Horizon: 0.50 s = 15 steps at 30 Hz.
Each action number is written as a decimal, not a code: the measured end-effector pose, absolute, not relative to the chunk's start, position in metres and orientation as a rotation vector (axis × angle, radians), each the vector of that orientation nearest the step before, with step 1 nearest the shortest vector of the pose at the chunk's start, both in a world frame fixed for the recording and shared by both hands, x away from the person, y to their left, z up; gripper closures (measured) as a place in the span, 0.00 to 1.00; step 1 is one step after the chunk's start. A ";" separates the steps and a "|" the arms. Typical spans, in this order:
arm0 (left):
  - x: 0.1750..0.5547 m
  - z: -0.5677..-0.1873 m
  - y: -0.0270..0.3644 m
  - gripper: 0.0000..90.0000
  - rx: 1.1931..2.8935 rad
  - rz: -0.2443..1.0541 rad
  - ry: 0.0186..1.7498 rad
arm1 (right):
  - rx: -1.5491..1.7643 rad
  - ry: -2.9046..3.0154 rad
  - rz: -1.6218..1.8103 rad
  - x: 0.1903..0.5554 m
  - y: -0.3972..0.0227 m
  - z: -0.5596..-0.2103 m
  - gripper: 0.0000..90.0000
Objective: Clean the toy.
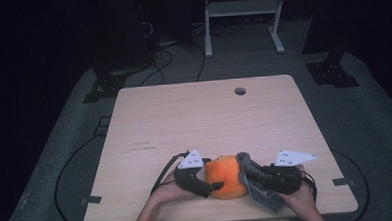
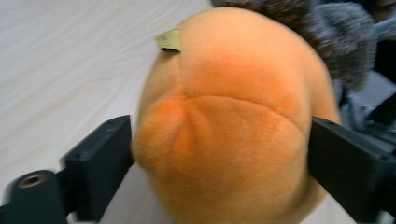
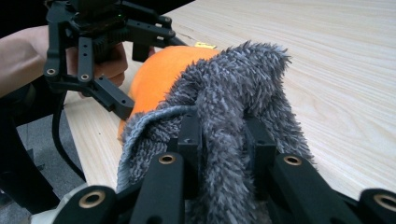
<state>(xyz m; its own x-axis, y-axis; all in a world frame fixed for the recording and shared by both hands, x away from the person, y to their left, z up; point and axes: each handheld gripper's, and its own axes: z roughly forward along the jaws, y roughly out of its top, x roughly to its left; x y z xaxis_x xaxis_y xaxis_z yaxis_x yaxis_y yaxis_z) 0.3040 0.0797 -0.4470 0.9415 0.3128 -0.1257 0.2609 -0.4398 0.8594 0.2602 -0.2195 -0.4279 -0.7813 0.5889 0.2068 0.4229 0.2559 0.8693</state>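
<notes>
- While the orange plush toy lay on the wooden table near its edge at 6 o'clock, it was flanked by both grippers.
- The left gripper was seen at 9 o'clock of the toy, with its jaws set wide on either side of the plush body; in the left gripper view both jaws were seen right against the fabric, though whether they pressed on it could not be told.
- A small tag was seen on the toy at about 11 o'clock.
- The right gripper was placed at 3 o'clock of the toy, its jaws nearly closed and pinched on a grey fluffy cloth.
- The cloth was draped against the toy's side at 3 o'clock.
</notes>
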 end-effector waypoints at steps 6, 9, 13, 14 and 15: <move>0.292 -0.430 0.069 0.40 1.956 0.302 0.339 | 1.002 2.291 1.575 0.261 -0.230 -0.420 0.80; 0.290 -0.433 0.060 0.39 1.958 0.400 0.272 | 0.982 2.222 1.629 0.264 -0.229 -0.409 0.80; 0.290 -0.444 0.057 0.28 2.018 0.377 0.250 | 0.925 2.261 1.570 0.266 -0.212 -0.412 0.80; 0.291 -0.443 0.058 0.23 2.021 0.362 0.282 | 0.915 2.265 1.565 0.266 -0.210 -0.414 0.80; 0.294 -0.442 0.059 0.19 2.019 0.334 0.324 | 0.912 2.271 1.567 0.266 -0.208 -0.415 0.81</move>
